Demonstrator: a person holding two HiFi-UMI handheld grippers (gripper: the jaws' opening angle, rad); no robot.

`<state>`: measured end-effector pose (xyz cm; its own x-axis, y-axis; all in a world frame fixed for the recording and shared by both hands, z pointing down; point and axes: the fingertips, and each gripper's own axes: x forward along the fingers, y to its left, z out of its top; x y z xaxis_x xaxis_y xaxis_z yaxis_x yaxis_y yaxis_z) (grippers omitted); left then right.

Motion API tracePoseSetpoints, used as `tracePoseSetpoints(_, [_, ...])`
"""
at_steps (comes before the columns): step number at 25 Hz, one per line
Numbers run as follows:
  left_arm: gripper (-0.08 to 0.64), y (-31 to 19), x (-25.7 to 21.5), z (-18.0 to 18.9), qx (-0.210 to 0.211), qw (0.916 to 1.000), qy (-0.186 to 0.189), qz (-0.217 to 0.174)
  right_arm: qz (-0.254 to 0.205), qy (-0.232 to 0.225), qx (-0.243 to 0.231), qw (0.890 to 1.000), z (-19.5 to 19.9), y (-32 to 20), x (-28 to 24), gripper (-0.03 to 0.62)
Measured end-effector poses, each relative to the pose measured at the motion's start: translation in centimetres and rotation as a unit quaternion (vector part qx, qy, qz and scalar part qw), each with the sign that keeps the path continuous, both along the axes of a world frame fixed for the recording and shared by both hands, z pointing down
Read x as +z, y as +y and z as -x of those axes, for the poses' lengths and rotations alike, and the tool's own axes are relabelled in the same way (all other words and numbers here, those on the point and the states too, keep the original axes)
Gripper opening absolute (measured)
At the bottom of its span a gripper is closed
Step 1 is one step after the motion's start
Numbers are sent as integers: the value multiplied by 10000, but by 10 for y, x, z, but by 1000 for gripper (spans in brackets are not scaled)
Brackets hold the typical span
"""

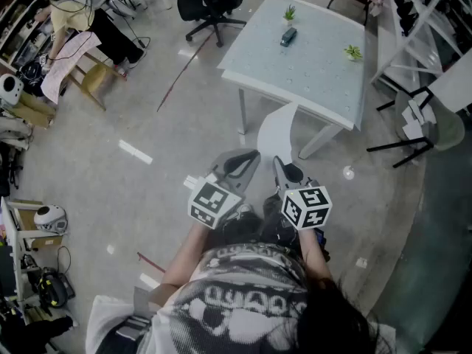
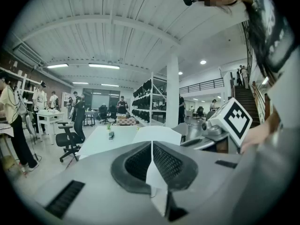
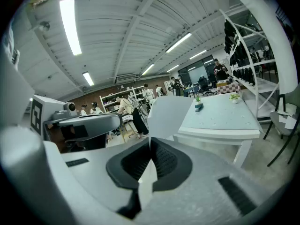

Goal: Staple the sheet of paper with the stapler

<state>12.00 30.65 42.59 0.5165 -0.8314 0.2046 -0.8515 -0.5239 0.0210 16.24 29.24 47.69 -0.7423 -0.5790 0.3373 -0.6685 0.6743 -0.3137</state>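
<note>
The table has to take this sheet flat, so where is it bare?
The table is bare across its near half, from the stapler to the near edge; the sheet should fit there. The far part is busier: one plant behind the stapler, another by the right edge.

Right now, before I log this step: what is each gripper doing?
Left gripper: closed on the sheet of paper.
Right gripper: closed on the same sheet.
</note>
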Motion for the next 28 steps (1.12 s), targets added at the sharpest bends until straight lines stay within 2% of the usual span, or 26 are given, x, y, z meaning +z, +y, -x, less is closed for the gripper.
tracePoseSetpoints(9, [11, 6, 3, 4, 121, 9999, 26, 0, 69, -21, 64, 10000, 4, 7, 5, 0])
tracePoseSetpoints(19, [11, -5, 11, 2, 283, 9992, 260, 90, 199, 153, 141, 9996, -3, 2, 12, 0])
tracePoseSetpoints(25, [12, -33, 27, 10, 243, 9992, 197, 242, 340, 201, -14, 9992, 6, -31, 29, 0])
tracePoseSetpoints(28, [12, -60, 31, 24, 45, 9994, 145, 320, 413, 175, -204, 9988, 19, -64, 33, 0])
